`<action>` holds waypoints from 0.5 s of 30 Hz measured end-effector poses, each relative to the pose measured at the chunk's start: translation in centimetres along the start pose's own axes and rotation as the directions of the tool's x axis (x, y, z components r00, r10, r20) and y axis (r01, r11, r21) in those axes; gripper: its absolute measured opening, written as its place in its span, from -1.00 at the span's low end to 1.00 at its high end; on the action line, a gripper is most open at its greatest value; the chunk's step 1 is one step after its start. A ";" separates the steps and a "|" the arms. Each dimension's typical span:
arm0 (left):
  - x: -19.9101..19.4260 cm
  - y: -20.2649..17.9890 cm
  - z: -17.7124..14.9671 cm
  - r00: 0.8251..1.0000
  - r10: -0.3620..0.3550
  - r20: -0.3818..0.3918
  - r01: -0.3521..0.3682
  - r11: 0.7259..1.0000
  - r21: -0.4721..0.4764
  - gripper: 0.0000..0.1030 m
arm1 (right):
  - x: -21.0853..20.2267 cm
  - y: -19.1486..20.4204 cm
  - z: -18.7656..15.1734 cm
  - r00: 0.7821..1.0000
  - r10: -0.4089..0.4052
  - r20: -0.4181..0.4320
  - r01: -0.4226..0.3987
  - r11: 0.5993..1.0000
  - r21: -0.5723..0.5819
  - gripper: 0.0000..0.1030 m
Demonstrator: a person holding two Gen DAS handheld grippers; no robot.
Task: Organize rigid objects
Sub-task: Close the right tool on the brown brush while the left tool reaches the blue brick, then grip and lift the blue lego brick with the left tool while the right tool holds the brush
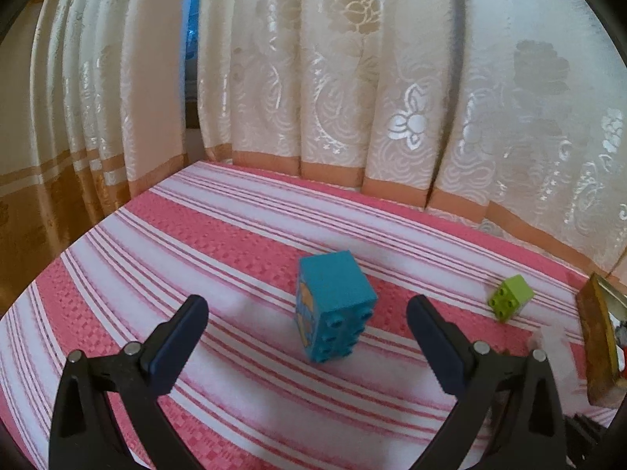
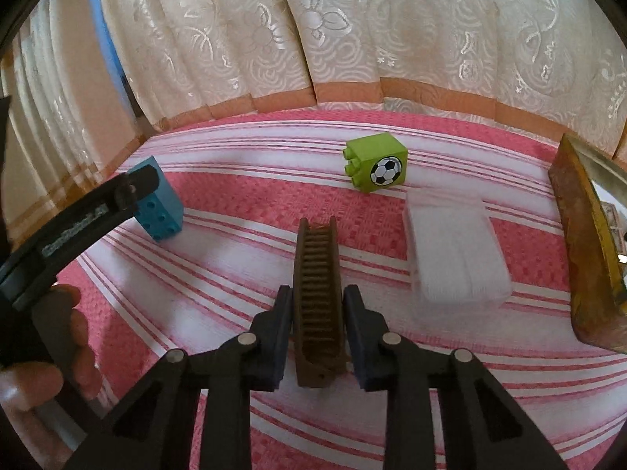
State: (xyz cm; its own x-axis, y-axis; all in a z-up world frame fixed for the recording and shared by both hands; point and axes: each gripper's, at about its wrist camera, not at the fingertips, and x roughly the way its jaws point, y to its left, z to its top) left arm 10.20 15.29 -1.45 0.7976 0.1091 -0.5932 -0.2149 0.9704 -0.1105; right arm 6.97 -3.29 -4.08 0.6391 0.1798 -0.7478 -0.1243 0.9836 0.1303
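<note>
A: Surface and backdrop?
B: Pink-and-white striped tablecloth [image 2: 243, 258], cream floral curtain [image 1: 392, 78] hanging behind.

A: Left gripper [image 1: 307, 313]?
B: Spread wide, holding nothing, hovering over the cloth. Just ahead, between the two fingers, a turquoise toy brick [image 1: 333, 305], lying on its side with studs facing the camera and an orange print on one face.

A: Right gripper [image 2: 317, 313]?
B: Closed narrowly around a brown comb-like ridged piece [image 2: 318, 286], clamped near its lower end, the rest reaching forward over the cloth.

A: Any container?
B: A clear plastic box [image 2: 454, 250] to the right of the brown piece, blurred, with white contents that cannot be identified. Also glimpsed at the right edge of the left view.

A: Other blocks?
B: Lime green brick with a soccer-ball print [image 2: 376, 164], on its side just beyond the clear box, well apart from the turquoise one.

A: Far right?
B: Edge of a brown-and-yellow framed object [image 2: 584, 243], standing on the cloth.
</note>
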 end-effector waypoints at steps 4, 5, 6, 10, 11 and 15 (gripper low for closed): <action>2.0 -0.2 0.5 0.997 0.036 -0.069 -0.037 0.999 -0.018 0.60 | -0.1 -0.3 -0.2 1.000 0.031 0.004 -0.031 0.999 0.007 -0.45; 2.6 -0.2 0.5 0.995 0.039 -0.094 -0.041 0.999 -0.022 0.42 | -0.1 -0.5 -0.2 0.999 0.046 0.006 -0.046 0.999 0.014 -0.46; 3.3 -0.2 0.5 0.992 0.037 -0.125 -0.041 0.999 -0.027 0.37 | -0.1 -0.6 -0.3 0.998 0.059 0.011 -0.060 0.998 0.024 -0.46; 5.2 0.6 0.2 0.974 -0.037 -0.223 0.020 0.997 -0.078 0.12 | -0.7 -1.0 -0.3 0.995 0.090 0.046 -0.092 0.994 0.053 -0.46; 5.1 0.9 0.2 0.975 -0.052 -0.218 0.032 0.995 -0.098 0.07 | -0.9 -1.0 -0.3 0.994 0.095 0.058 -0.098 0.994 0.055 -0.46; 4.8 1.7 0.0 0.974 -0.101 -0.203 0.070 0.986 -0.153 -0.30 | -2.5 -1.2 0.1 0.979 0.134 0.152 -0.143 0.988 0.054 -0.46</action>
State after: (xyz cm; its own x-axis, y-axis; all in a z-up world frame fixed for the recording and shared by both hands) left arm 13.65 17.44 -4.46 0.6838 -0.0353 -0.7288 -0.2424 0.9311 -0.2726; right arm 5.57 -4.96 -2.27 0.7248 0.3092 -0.6156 -0.1735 0.9467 0.2712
